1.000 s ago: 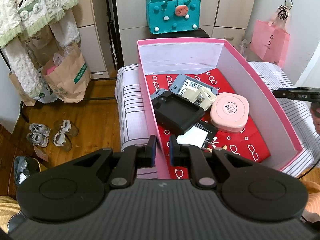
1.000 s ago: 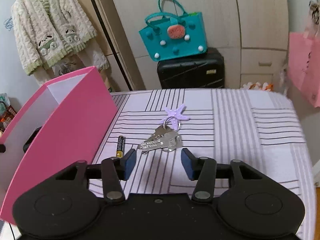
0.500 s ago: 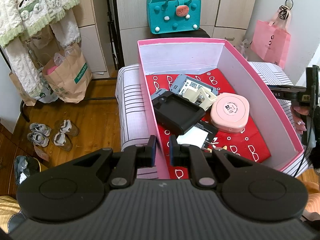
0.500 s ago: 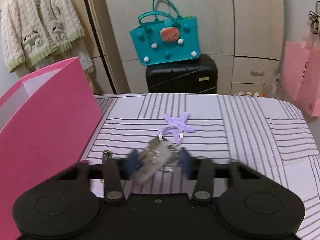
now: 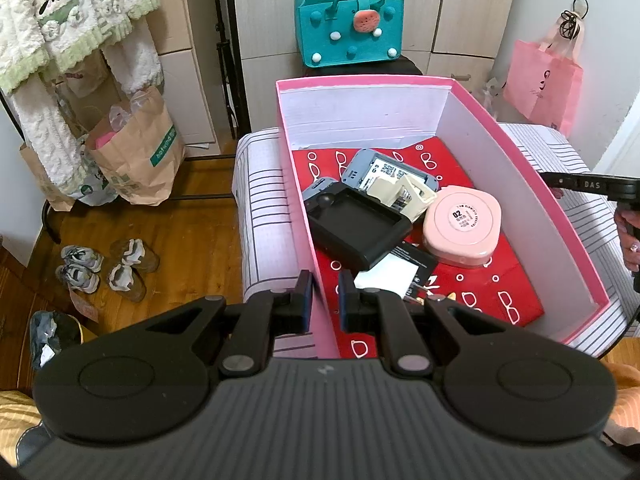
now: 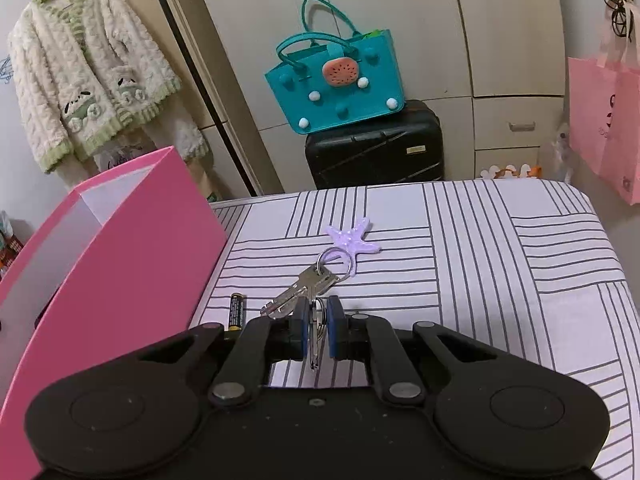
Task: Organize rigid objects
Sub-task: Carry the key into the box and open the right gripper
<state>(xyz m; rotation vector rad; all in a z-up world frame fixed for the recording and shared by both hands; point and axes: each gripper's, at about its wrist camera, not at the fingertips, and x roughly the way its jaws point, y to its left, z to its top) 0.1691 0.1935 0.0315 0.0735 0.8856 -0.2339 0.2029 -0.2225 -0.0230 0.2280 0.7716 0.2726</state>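
Since the earlier frames, the right gripper [image 6: 317,322] had drawn its jaws together and now pinched the bunch of keys [image 6: 310,294], which had been lying loose ahead of wide-spread jaws. One key stood edge-up between the pads; the others, the ring and the purple starfish charm [image 6: 353,237] lay on the striped bed cover [image 6: 500,264] beyond the fingertips. A battery [image 6: 236,311] lay between the keys and the pink box [image 6: 132,256]. The left gripper [image 5: 322,300] had not shifted: it was clenched on the pink box's near wall [image 5: 306,248], one pad outside, one inside. Within the pink box lay a black tray [image 5: 356,228], a round pink case [image 5: 462,226], a grey device [image 5: 390,176] and a black-and-white card [image 5: 394,276].
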